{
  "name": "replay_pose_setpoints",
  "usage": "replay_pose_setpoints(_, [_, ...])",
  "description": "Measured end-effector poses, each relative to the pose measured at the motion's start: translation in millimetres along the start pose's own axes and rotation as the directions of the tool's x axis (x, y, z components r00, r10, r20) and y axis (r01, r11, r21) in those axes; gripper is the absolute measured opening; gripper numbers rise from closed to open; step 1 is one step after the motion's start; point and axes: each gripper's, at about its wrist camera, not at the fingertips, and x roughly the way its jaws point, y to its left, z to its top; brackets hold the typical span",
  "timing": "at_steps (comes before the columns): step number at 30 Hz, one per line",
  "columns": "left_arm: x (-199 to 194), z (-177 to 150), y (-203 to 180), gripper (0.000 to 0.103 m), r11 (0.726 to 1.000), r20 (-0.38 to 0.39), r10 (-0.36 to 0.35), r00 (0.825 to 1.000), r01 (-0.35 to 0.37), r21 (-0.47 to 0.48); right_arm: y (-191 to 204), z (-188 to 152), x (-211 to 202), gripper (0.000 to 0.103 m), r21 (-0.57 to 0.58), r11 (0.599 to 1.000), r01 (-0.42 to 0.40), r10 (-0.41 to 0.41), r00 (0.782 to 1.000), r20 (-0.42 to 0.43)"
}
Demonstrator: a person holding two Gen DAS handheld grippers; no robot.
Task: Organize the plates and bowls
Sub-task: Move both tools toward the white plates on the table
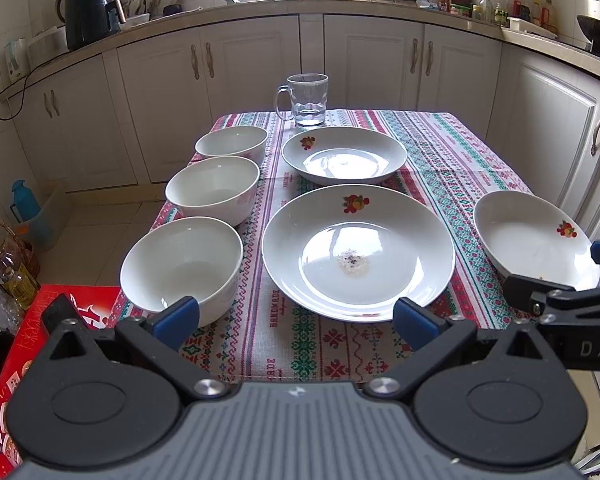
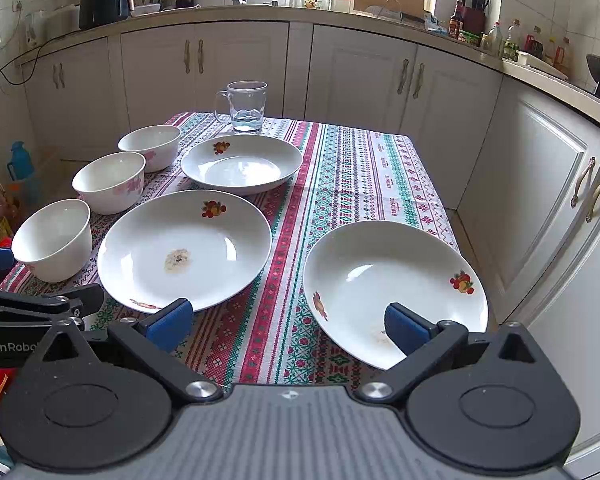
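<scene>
Three white bowls stand in a row on the table's left: near (image 1: 182,266) (image 2: 54,238), middle (image 1: 214,190) (image 2: 110,182), far (image 1: 233,142) (image 2: 151,146). Three white plates with fruit prints lie on the cloth: a far one (image 1: 344,155) (image 2: 242,164), a near centre one with a stain (image 1: 358,252) (image 2: 184,248), and a right one (image 1: 534,240) (image 2: 394,288). My left gripper (image 1: 296,316) is open and empty at the front edge, before the centre plate. My right gripper (image 2: 288,322) is open and empty; its right finger (image 2: 406,330) overlaps the right plate's near rim.
A glass mug (image 1: 306,100) (image 2: 246,106) stands at the table's far edge. The patterned tablecloth (image 2: 360,168) is bare at the back right. A red box (image 1: 16,360) and bottles sit on the floor to the left. White cabinets (image 1: 372,64) surround the table.
</scene>
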Motion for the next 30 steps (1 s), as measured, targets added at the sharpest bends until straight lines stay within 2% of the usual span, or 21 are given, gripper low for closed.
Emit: replay_pose_setpoints(30, [-2.0, 3.9, -2.2, 0.102, 1.0, 0.009, 0.004, 1.0, -0.004, 0.002, 1.1, -0.1, -5.0, 0.103, -0.017, 1.0, 0.017, -0.017, 1.0, 0.022])
